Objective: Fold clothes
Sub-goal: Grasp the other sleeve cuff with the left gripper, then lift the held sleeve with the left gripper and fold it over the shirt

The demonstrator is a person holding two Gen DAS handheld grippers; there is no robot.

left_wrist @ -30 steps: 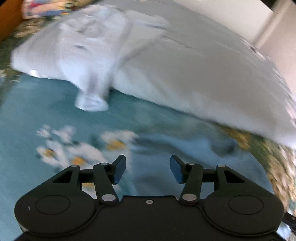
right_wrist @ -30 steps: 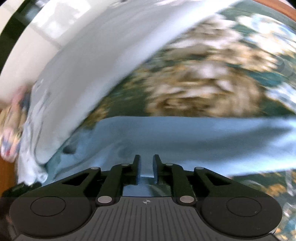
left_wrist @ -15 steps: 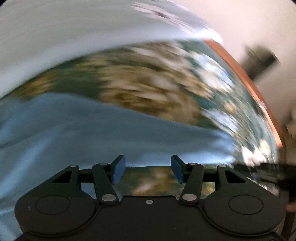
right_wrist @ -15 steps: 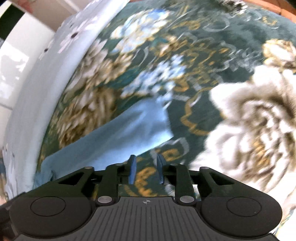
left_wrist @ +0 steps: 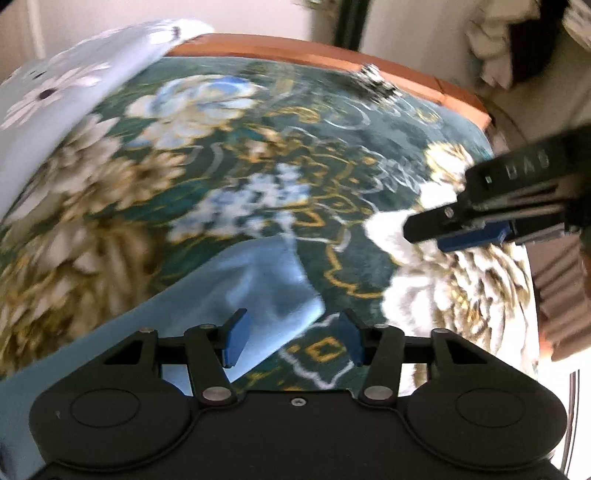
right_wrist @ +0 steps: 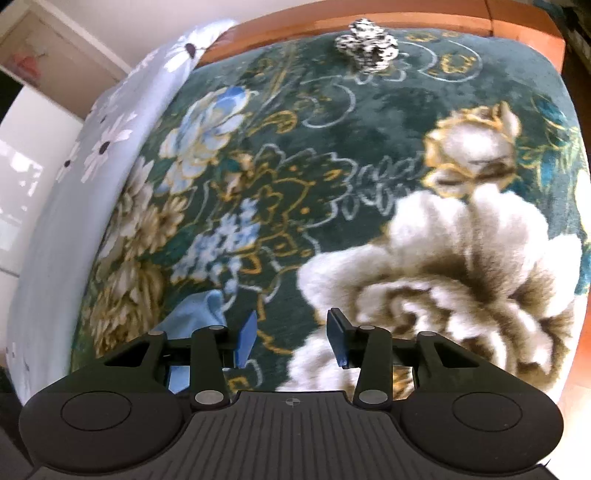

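A light blue garment (left_wrist: 258,288) lies flat on the dark green flowered blanket (left_wrist: 332,155), and one end of it reaches under my left gripper (left_wrist: 293,338). That gripper's jaws are closing slightly, with the cloth's corner beneath the gap and the pads not pressing on it. My right gripper (right_wrist: 291,339) hovers over bare blanket (right_wrist: 332,129); its jaws are opening with nothing between them. The garment's tip (right_wrist: 195,314) shows just left of its left finger. The left wrist view has the right gripper (left_wrist: 461,229) at the right, beyond the garment's end.
A pale blue daisy-print quilt (right_wrist: 74,184) is heaped along the blanket's left side. The orange wooden bed frame (right_wrist: 295,26) borders the far edge. A small black-and-white bundle (right_wrist: 365,48) sits near that edge. A person's striped sleeve (left_wrist: 561,288) is at the right.
My right gripper let go of the blue garment, opened, and moved right over the blanket. My left gripper swung away from the pale clothes pile, rolled, and came over the garment's end.
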